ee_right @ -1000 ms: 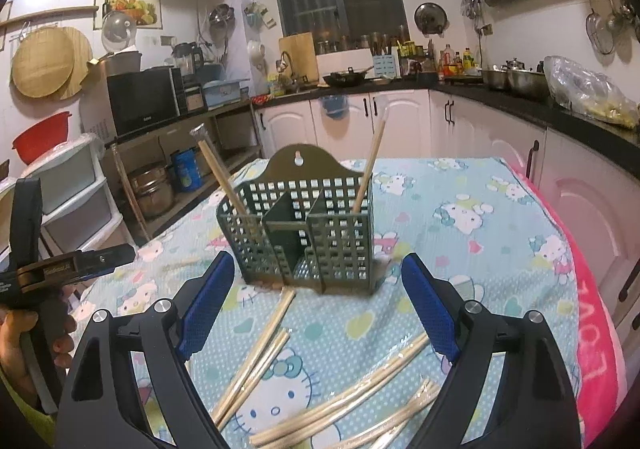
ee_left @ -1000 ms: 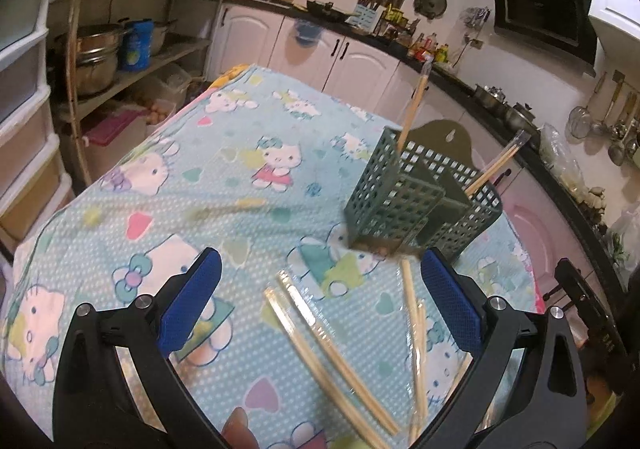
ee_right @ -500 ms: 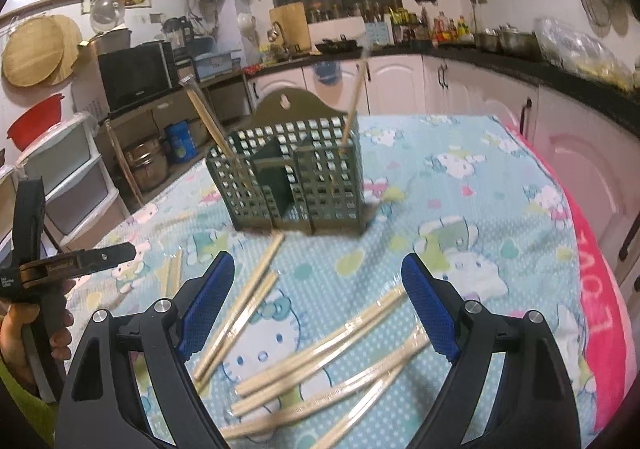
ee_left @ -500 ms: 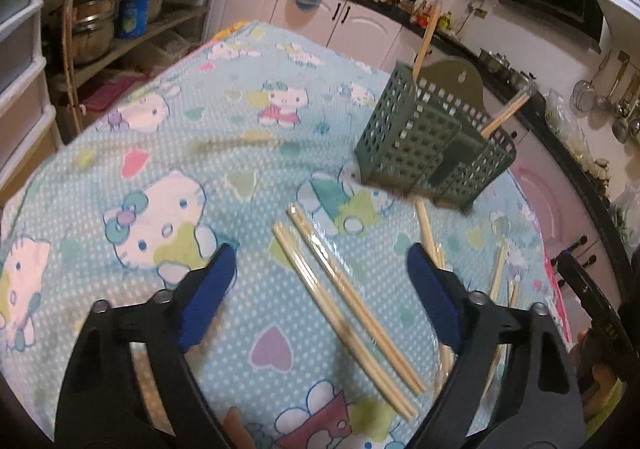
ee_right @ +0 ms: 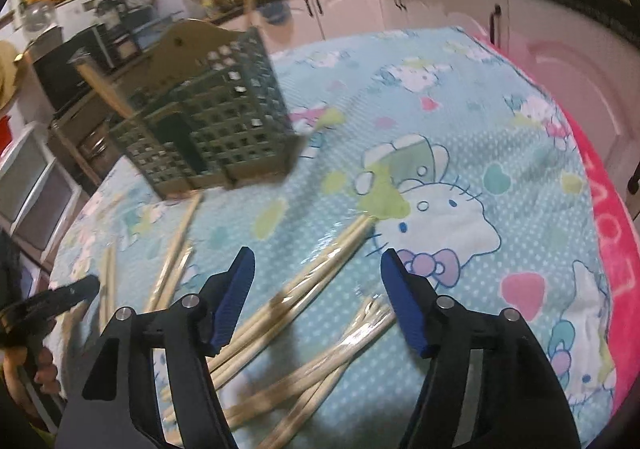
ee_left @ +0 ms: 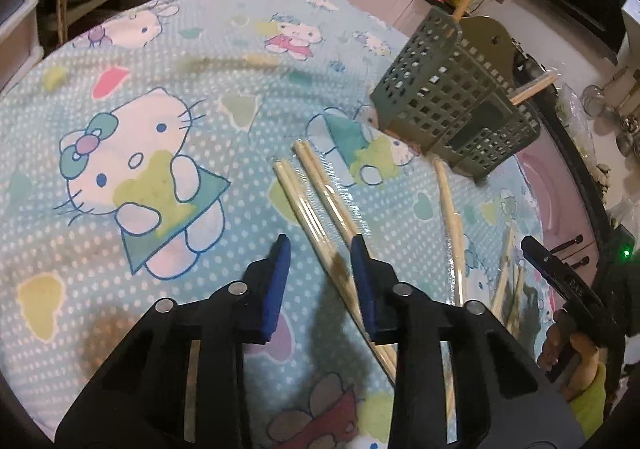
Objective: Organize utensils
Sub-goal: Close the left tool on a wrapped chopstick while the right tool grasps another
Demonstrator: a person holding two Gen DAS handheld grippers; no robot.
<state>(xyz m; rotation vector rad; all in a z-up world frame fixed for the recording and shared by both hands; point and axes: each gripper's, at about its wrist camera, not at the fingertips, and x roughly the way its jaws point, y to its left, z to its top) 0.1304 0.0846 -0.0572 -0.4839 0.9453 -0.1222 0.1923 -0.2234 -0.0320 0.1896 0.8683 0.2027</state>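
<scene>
Closing my left tool [ee_left: 318, 249] on a wrapped chopstick pair [ee_left: 320, 209]; pads not yet pinching. Both tools came down from hovering a sec ago, so pickup's starting. Right tool [ee_right: 318, 265] also narrowing, over another pair [ee_right: 320, 273], nothing gripped. Holder [ee_left: 452, 101] sits ahead-right of left tool, w/ clear bench [ee_left: 140, 61] to its left.

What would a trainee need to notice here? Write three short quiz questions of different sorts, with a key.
1. True or false: the green caddy lies tipped on its side.
2. Which gripper has the narrower gap: A left gripper, B right gripper?
3. Fill in: wrapped chopstick pairs lie on the ____.

Key: 1 false, it stands upright with chopsticks in it; 2 A, its jaws are closing around one pair; 3 tablecloth.
</scene>
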